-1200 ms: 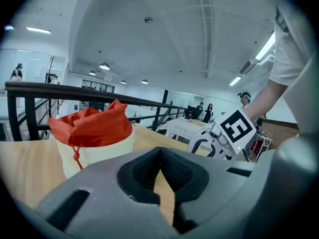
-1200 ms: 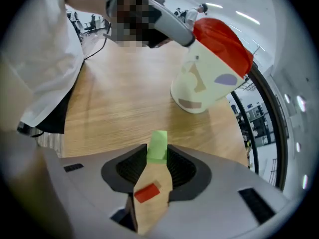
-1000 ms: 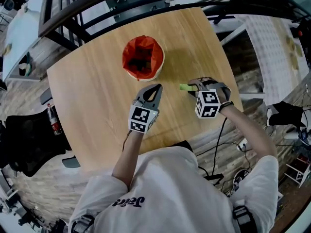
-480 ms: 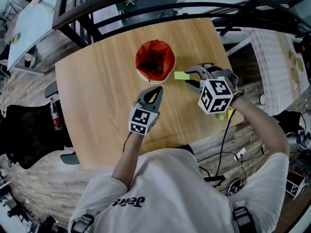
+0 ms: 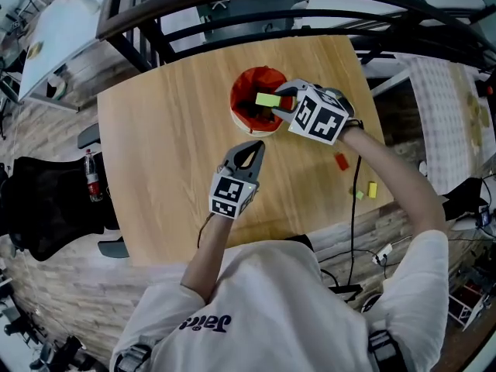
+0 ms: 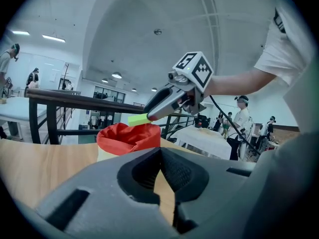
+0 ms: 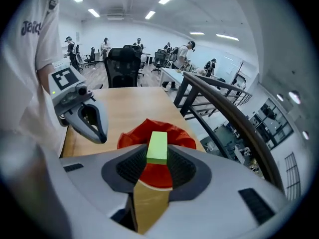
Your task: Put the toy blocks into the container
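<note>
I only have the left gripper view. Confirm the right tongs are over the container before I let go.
Observer: Head view: the green block in the right tongs hangs inside the container rim line, over its opening.
Operator: List what's loose on the table.
Observer: A red block, a yellow block and a small green piece lie near the right edge of the table.
Operator: Check the grip.
Observer: Right gripper view: the block is clamped between the tongs, long side pointing at the container.
</note>
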`<state>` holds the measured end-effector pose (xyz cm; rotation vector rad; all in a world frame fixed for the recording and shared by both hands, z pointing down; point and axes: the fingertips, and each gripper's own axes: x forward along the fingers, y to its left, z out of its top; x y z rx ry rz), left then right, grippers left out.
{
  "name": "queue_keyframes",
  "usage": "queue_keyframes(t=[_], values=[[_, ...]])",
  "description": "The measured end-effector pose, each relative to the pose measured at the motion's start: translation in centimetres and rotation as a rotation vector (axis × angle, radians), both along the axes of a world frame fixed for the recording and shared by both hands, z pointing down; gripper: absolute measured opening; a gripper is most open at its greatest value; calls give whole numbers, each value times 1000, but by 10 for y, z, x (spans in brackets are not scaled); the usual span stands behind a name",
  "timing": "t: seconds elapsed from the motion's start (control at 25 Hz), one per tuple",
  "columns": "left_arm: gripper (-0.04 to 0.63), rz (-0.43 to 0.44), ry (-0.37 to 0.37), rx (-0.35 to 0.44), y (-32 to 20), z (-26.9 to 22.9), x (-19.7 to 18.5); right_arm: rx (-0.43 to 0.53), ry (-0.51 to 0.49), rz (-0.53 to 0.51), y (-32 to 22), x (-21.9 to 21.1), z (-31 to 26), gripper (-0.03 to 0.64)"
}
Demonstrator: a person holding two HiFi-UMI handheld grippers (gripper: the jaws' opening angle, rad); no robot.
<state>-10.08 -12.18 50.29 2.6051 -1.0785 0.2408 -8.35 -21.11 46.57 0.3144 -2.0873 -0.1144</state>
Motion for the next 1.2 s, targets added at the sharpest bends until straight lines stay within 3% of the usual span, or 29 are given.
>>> queue_keyframes(t=[0.36, 0.68, 0.92, 1.2], values=[[8, -2, 13, -4, -7, -1, -4, -31, -57, 98, -24, -22, 19, 133], [8, 35, 11, 0, -1, -3, 8, -33, -138, 143, -10, -8, 5, 160], [8, 115, 17, -2, 10, -4, 40, -32, -182, 217, 20, 36, -4, 160], [8, 247, 18, -6, 33, 3, 103, -71, -165, 366, 74, 130, 25, 160]])
